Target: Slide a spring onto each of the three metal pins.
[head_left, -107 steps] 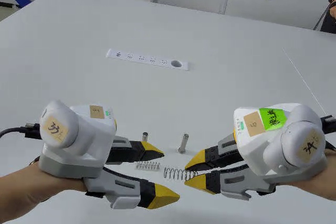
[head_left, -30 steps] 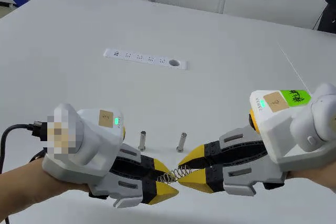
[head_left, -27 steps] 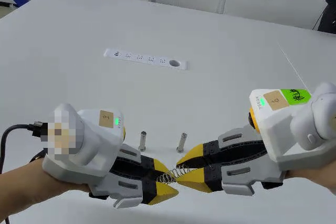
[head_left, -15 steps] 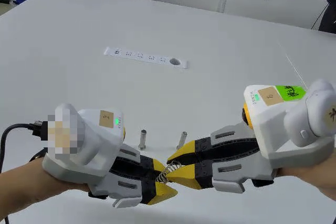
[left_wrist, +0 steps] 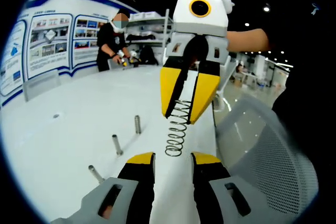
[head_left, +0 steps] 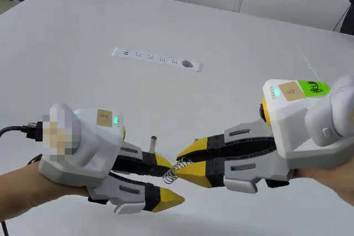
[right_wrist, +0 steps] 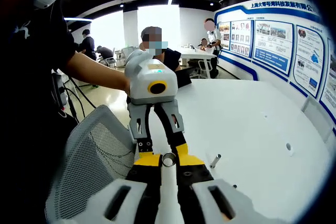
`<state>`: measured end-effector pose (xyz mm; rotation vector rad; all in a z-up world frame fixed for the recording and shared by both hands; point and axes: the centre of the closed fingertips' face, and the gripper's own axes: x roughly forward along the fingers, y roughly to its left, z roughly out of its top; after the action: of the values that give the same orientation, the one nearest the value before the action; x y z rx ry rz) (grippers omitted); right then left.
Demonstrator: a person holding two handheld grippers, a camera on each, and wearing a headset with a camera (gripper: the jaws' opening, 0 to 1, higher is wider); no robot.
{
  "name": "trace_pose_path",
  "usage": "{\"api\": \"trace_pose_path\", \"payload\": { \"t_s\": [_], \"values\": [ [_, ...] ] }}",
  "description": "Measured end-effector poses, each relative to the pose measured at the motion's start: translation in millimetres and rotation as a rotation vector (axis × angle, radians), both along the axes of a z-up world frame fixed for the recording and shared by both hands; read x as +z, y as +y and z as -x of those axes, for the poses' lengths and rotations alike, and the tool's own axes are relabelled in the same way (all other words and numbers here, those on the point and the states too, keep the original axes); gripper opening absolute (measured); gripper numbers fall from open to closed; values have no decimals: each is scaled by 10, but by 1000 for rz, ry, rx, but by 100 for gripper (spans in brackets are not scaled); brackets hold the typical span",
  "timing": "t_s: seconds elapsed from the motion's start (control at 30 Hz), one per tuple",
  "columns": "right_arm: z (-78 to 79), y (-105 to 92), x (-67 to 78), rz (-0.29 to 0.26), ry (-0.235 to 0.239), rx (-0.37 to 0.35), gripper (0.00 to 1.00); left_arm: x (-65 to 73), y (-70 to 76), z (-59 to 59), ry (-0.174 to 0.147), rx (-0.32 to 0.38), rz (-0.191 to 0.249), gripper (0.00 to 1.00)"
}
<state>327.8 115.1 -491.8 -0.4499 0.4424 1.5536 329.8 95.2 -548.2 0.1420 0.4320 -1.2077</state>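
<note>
A: L hand-held gripper (left_wrist: 173,160)?
B: Jaws apart, gripping nothing. The free end of a thin silvery wire coil spring (left_wrist: 177,129) hangs at the gap between its yellow tips; can't tell if it's touching.
A: R hand-held gripper (left_wrist: 181,113)?
B: Clamped on the spring's other end, held above the white surface (left_wrist: 68,129). Its own view looks down the coil, so the spring reads as a small ring (right_wrist: 168,159) between the tips.
A: Pins?
B: L gripper view has 3 short upright silver metal pins (left_wrist: 117,144) in a row on the surface, beside the spring and apart from it. Head view: 1 pin top (head_left: 153,139) just behind the L jaws. R gripper view: 1 clear (right_wrist: 215,161).
A: Counts?
B: 1 spring, 3 pins, 2 grippers.
A: Anything else per view?
B: Head view adds a long white power strip (head_left: 157,59), well apart from the work. Both gripper views add a grey mesh chair back (left_wrist: 273,145) and people in the bkgd.
A: Writing?
B: Green sticker (head_left: 313,88) on R gripper has handwriting, illegible. A tan label (head_left: 104,118) on each gripper, can't read either. Blue-framed wall boards (right_wrist: 270,40) have a Chinese heading, too small to read.
</note>
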Motion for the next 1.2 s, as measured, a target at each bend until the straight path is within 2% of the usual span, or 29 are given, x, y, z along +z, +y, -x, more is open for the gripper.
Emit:
{"api": "trace_pose_path", "payload": {
  "t_s": [0.1, 0.23, 0.33, 0.4, 0.53, 0.67, 0.73, 0.77, 0.83, 0.87, 0.9, 0.97, 1.03, 1.2],
  "values": [
    [-83, -28, 10, 11, -14, -9, 11, -15, 80, -41, 0, 30, -11, 31],
    [-228, -75, 11, 20, -31, -47, 11, -11, 180, -77, 5, 67, -4, 37],
    [-383, -149, -21, 43, -54, -90, 11, -72, 299, -116, 8, 104, -34, 41],
    [-455, -188, -37, 48, -57, -113, 11, -79, 341, -126, 13, 114, -34, 42],
    [-666, -317, -118, 94, -105, -177, 11, -64, 419, -167, 13, 151, -30, 46],
    [-839, -392, -195, 92, -62, -285, 11, -73, 476, -189, 21, 173, -34, 48],
    [-908, -428, -238, 111, -75, -311, 11, -81, 499, -192, 23, 182, -38, 49],
    [-947, -447, -272, 124, -85, -321, 11, -60, 516, -200, 37, 201, -22, 50],
    [-999, -456, -295, 119, -73, -346, 11, 17, 510, -222, 37, 220, 27, 53],
    [-1035, -446, -299, 90, -19, -400, 11, 43, 533, -239, 35, 233, 42, 53],
    [-1050, -447, -312, 94, -13, -401, 11, 34, 552, -243, 35, 234, 36, 54],
    [-1095, -433, -361, 115, -43, -388, 11, -56, 629, -263, 56, 254, -4, 57],
    [-1127, -411, -415, 128, -41, -387, 11, -95, 676, -279, 53, 262, -19, 62],
    [-1238, -390, -541, 170, -72, -381, 11, -106, 764, -285, 61, 285, -19, 66]
  ]
}}
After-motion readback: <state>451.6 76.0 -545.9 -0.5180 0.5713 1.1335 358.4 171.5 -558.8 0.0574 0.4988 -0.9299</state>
